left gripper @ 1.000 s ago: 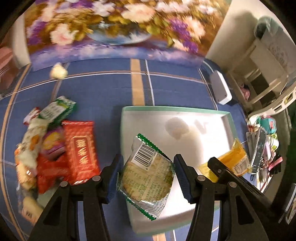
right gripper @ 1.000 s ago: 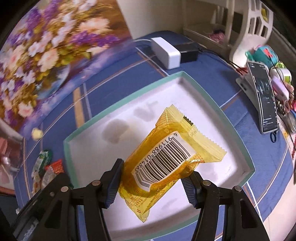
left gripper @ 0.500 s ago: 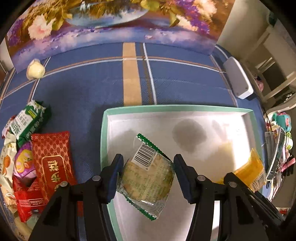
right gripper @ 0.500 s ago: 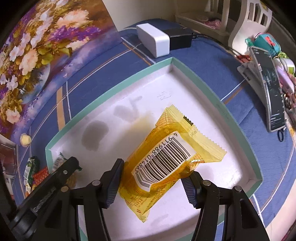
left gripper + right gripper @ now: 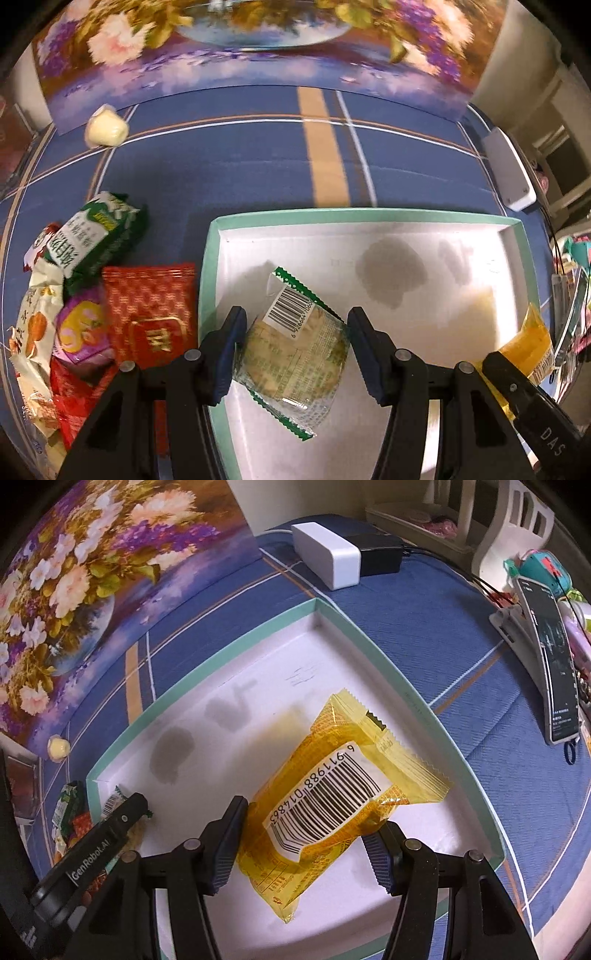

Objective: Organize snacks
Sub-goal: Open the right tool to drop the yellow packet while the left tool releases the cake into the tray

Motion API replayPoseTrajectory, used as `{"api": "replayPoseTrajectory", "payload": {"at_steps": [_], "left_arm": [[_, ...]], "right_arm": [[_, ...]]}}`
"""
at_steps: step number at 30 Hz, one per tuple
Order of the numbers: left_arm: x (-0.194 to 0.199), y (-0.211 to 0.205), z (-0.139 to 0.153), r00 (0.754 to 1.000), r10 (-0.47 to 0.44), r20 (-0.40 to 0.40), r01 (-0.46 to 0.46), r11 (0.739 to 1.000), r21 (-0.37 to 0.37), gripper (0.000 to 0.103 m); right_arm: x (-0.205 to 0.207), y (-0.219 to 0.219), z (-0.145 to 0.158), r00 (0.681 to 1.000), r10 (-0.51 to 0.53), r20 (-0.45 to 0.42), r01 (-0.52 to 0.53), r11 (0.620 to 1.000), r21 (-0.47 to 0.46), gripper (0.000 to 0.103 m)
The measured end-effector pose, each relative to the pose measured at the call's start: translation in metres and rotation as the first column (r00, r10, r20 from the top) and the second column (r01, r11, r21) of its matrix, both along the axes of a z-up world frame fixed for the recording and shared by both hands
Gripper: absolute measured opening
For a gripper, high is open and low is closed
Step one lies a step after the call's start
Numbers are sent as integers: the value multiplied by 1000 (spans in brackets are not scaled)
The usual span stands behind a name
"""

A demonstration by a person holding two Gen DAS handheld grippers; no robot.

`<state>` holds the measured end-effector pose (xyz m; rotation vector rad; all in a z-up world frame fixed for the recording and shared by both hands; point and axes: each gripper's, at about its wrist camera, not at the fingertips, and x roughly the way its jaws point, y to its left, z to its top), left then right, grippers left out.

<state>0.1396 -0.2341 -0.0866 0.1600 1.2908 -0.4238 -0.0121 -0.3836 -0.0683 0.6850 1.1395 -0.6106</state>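
I am holding 2 snacks above the white tray [image 5: 212, 295] at this moment. Compared with a second ago, the left hand-held gripper [image 5: 293, 356] has come lower and more over the tray: before, the green-edged packet [image 5: 295, 354] was hanging over the tray's left rim, and now it is hanging inside the rim, near the tray's left wall. Its pads are pressing on both sides of the packet, so it is gripping at a middle width. The right hand-held gripper [image 5: 304, 840] is almost not moving; it is holding the yellow packet [image 5: 343, 797] over the right part of the tray, with the jaws closed on it in the same way.

I am judging that both snacks are now ready for release and that the placing step is nearly finished. The tray floor under them is looking free, with only 2 grey marks on it.

For room, I am watching 3 edges. The tray's left wall is just beside the left pad. The pile of other snacks [image 5: 147, 317] is lying on the blue desk [image 5: 240, 166] just outside that wall, so a pull to the left could disturb it. The 2 grippers are standing near each other over the tray, so I think lifting straight up is the safest way out. Behind the tray the desk is open, with a white box [image 5: 327, 554] at the far right corner.
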Motion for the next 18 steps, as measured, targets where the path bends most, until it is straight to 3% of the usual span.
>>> {"api": "replayPoseTrajectory", "payload": {"at_steps": [5, 9, 13, 15, 18], "left_arm": [[0, 12, 3, 1000, 19, -19, -19, 999, -36, 61], [-8, 17, 19, 1000, 11, -16, -12, 998, -65, 80], [-16, 21, 43, 1000, 13, 26, -11, 998, -69, 82], [-18, 30, 56, 998, 32, 61, -28, 998, -61, 89], [-25, 43, 73, 984, 76, 158, -74, 997, -18, 96]], "right_arm": [[4, 4, 3, 1000, 29, 2, -29, 1000, -2, 67], [6, 6, 12, 999, 44, 4, -44, 998, -46, 78], [6, 6, 23, 998, 49, 34, -47, 998, -42, 78], [5, 7, 29, 998, 51, 39, -49, 997, -55, 78], [4, 8, 35, 997, 55, 47, -52, 997, -62, 81]]}}
